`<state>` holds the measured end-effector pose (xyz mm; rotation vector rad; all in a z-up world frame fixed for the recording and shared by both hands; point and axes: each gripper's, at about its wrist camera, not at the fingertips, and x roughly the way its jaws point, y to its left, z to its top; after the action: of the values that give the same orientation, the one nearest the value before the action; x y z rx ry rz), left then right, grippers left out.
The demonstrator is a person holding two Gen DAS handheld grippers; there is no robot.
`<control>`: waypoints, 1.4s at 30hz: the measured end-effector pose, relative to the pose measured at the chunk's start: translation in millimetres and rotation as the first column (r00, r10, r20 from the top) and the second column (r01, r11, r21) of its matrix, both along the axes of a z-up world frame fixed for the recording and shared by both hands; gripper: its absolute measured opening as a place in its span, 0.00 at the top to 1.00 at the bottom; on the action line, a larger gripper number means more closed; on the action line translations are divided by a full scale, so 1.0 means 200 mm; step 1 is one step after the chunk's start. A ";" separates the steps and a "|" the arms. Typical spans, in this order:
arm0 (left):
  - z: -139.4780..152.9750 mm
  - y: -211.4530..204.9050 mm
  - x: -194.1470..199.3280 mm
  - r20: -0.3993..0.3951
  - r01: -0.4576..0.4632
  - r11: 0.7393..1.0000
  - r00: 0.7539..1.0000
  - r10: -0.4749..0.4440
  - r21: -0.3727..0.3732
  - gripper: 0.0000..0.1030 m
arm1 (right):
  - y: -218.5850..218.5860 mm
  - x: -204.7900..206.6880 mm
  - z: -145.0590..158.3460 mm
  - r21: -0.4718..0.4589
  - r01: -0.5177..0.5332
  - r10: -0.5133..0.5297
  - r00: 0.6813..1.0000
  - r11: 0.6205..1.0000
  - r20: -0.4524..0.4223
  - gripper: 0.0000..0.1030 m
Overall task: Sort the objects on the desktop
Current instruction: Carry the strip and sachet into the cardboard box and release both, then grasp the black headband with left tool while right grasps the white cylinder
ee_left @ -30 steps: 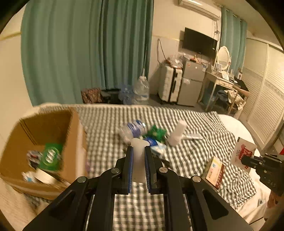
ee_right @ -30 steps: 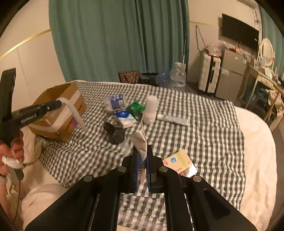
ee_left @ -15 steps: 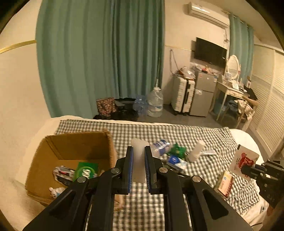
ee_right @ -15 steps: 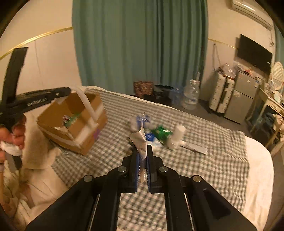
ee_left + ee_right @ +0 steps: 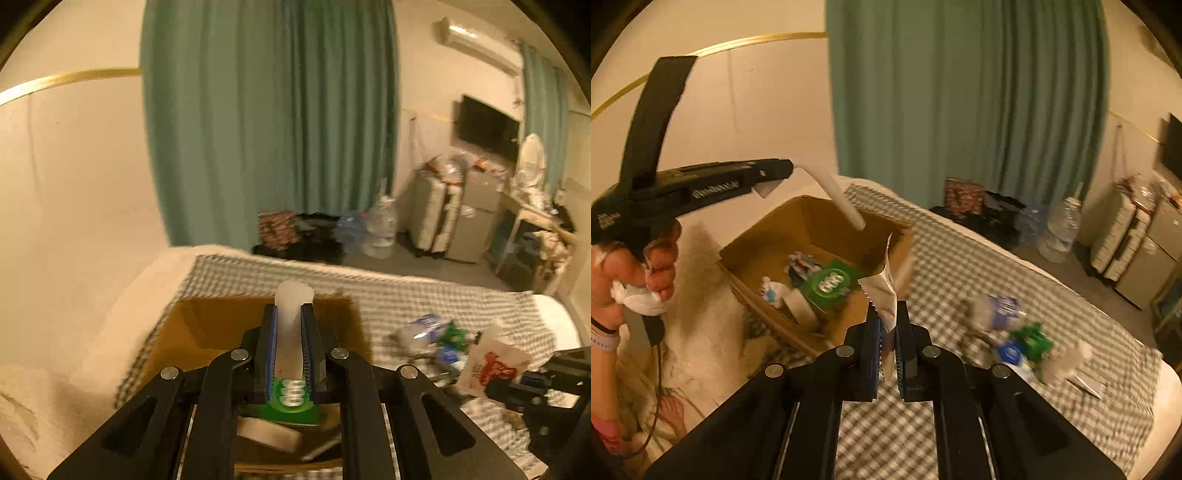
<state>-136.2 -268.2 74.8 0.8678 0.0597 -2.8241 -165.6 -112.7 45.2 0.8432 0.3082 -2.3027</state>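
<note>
The cardboard box [image 5: 207, 325] sits on the checked cloth [image 5: 424, 295] directly below and ahead of the left gripper [image 5: 289, 317], with its top open. That gripper's jaws are nearly closed on a pale white tube [image 5: 293, 299], whose rounded end sticks out past the fingertips above the box's far wall. Under the jaws, inside the box, lie a green packet [image 5: 291, 400] and a whitish item that is too blurred to identify. The right gripper [image 5: 886, 321] is clamped tight on a torn white sachet [image 5: 882, 288], held upright just beside the box's near right corner. In the right wrist view, the left gripper comes in from the left in a hand [image 5: 631, 273], with the tube slanting down over the box. To the right of both grippers, loose packets and a bottle [image 5: 1008, 325] lie scattered and blurred on the cloth.
</note>
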 end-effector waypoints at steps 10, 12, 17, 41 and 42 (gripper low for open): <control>-0.34 -0.29 -0.02 0.154 -0.104 0.992 0.984 0.093 0.068 0.62 | -0.44 -0.20 -0.11 -0.057 -0.076 0.083 0.989 0.995 0.123 0.93; -0.36 -0.29 0.01 0.156 -0.103 0.993 0.983 0.094 0.052 0.41 | -0.46 -0.26 -0.13 -0.092 -0.082 0.097 0.980 0.992 0.176 0.90; -0.35 -0.28 0.11 0.129 -0.122 0.992 0.985 0.116 0.041 0.15 | -0.47 -0.32 -0.14 -0.130 0.005 0.023 0.975 0.992 0.219 0.25; -0.41 0.93 0.13 0.113 0.219 0.974 0.968 -0.224 0.056 0.00 | 1.21 0.05 -0.15 -0.170 0.553 -0.548 0.833 0.815 0.080 0.19; -0.44 0.98 0.11 0.119 0.236 0.970 0.963 -0.242 0.066 0.00 | 1.27 0.06 -0.21 -0.164 0.571 -0.562 0.821 0.805 0.097 0.19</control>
<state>-113.7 -71.9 -12.3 1.1349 0.0091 -2.9910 -153.9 141.2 3.3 0.9844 -0.2201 -2.8004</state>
